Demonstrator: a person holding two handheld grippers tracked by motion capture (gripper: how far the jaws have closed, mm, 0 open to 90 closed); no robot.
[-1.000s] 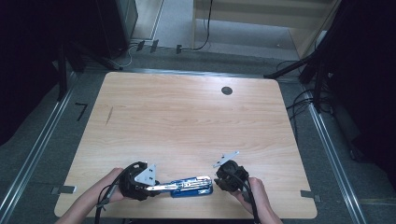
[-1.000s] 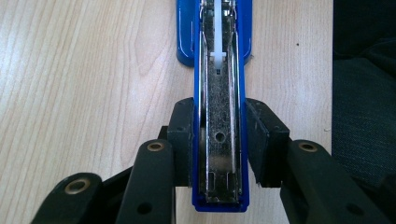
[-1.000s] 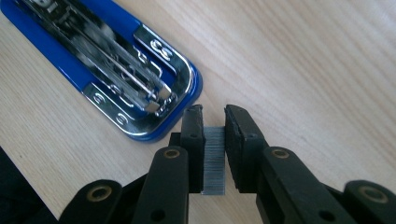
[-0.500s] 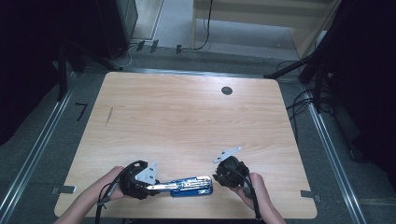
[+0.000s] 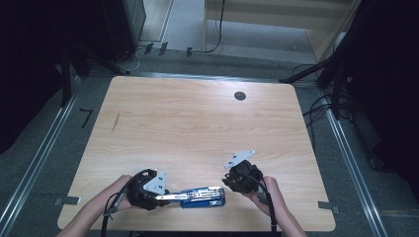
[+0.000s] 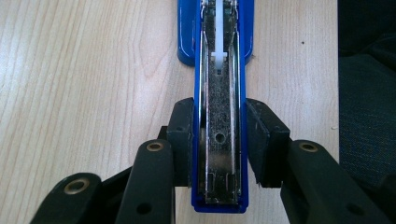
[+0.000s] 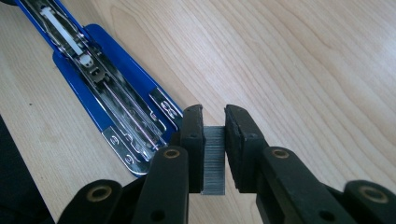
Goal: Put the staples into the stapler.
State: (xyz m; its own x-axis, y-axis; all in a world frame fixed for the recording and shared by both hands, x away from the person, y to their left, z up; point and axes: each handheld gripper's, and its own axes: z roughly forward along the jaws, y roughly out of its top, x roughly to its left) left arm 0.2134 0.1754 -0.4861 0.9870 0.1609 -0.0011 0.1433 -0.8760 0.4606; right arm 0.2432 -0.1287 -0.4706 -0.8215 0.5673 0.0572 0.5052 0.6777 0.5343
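Left fingers (image 6: 181, 135): matte black blocky pads pressed flat against both sides of the stapler, closed on its near end.
Left gripper (image 6: 219, 140): gripped the stapler across its narrow width; in the high view it (image 5: 148, 190) sat at the near left of the table, held in a hand (image 5: 116, 195).
Stapler (image 6: 219, 116): long and slim, glossy blue plastic body, opened out flat; a shiny metal channel ran down its middle with a white plastic pusher in it. It (image 5: 200, 196) lay on the table near the front edge, between the two grippers.
Right fingers (image 7: 194, 135): same black pads, nearly together, clamped on a strip of staples.
Right gripper (image 7: 214, 144): held the strip just beside the stapler's (image 7: 100, 88) rounded blue base end, apart from it.
Staples (image 7: 214, 161): a grey metallic block, finely ribbed, standing upright between the pads.
Right hand (image 5: 267, 192): wrapped round the gripper's (image 5: 239, 177) body.
Table (image 5: 197, 123): pale wood grain, smooth, rounded corners, a small dark round hole (image 5: 240, 96) near its far edge.
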